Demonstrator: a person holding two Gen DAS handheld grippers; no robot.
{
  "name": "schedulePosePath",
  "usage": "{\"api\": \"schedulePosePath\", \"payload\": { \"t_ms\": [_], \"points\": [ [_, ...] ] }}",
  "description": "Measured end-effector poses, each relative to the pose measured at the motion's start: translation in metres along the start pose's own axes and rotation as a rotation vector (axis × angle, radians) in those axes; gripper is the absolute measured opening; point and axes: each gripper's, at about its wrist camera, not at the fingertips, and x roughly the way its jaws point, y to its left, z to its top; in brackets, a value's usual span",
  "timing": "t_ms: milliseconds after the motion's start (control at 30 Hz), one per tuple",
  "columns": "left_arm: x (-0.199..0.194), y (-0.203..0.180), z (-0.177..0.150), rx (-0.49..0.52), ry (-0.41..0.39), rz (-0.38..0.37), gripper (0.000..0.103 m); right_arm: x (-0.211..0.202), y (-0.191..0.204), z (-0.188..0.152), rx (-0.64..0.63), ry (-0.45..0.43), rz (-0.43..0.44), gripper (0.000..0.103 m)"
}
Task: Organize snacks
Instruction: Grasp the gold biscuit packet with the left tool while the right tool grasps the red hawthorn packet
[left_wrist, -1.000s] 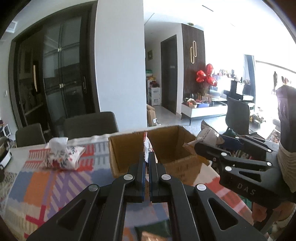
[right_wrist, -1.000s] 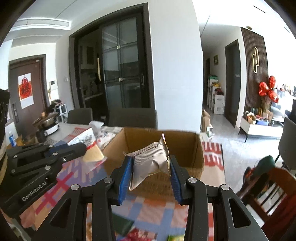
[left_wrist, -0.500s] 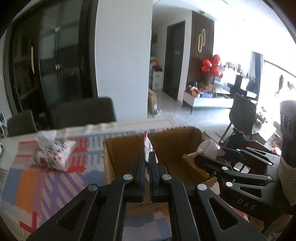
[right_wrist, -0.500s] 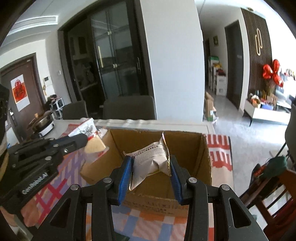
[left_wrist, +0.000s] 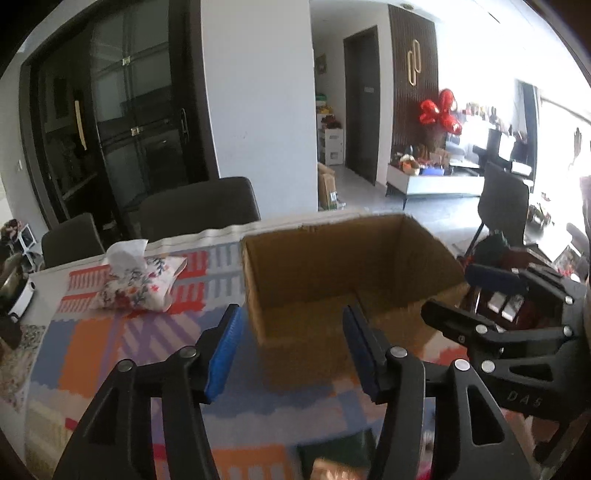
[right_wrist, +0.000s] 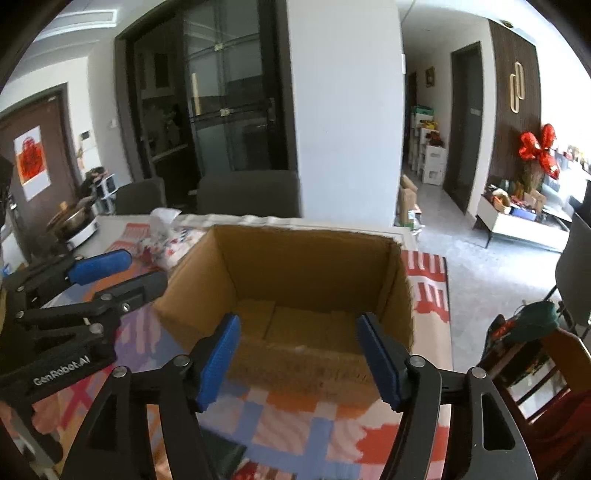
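Note:
An open brown cardboard box (left_wrist: 295, 269) stands on the patterned tablecloth; it also shows in the right wrist view (right_wrist: 399, 291). My left gripper (left_wrist: 291, 350) is open and empty just in front of the box's near wall. My right gripper (right_wrist: 301, 356) is open and empty at the box's near edge. The right gripper appears at the right of the left wrist view (left_wrist: 491, 295), the left gripper at the left of the right wrist view (right_wrist: 110, 273). No snack shows in either gripper; the snacks are out of sight behind the box's near wall.
A floral tissue pouch (left_wrist: 138, 282) lies left of the box. Snack packets (left_wrist: 332, 461) lie blurred at the table's near edge. Dark chairs (left_wrist: 199, 208) stand behind the table. A pot (right_wrist: 75, 223) sits far left. A wooden chair (right_wrist: 535, 362) stands to the right.
Both grippers opened. The flat packet in the left gripper and the white packet in the right one are gone from the fingers. Both grippers stayed at the box.

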Motion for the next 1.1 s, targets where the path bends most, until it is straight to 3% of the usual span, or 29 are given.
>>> {"api": "schedulePosePath", "payload": {
  "t_ms": [100, 500, 967, 1100],
  "points": [
    [-0.012, 0.0, -0.012, 0.024, 0.027, 0.011, 0.059, -0.006, 0.01, -0.005, -0.027, 0.044, 0.024, 0.067],
    [-0.021, 0.001, -0.057, 0.039, 0.225, -0.071, 0.061, -0.007, 0.041, -0.048, -0.093, 0.3, 0.094, 0.067],
    [0.015, -0.009, -0.108, 0.078, 0.486, -0.165, 0.06, 0.025, 0.053, -0.094, -0.146, 0.586, 0.161, 0.067],
    [0.028, -0.011, -0.12, 0.072, 0.538, -0.195, 0.06, 0.035, 0.05, -0.105, -0.137, 0.631, 0.172, 0.067]
  ]
}}
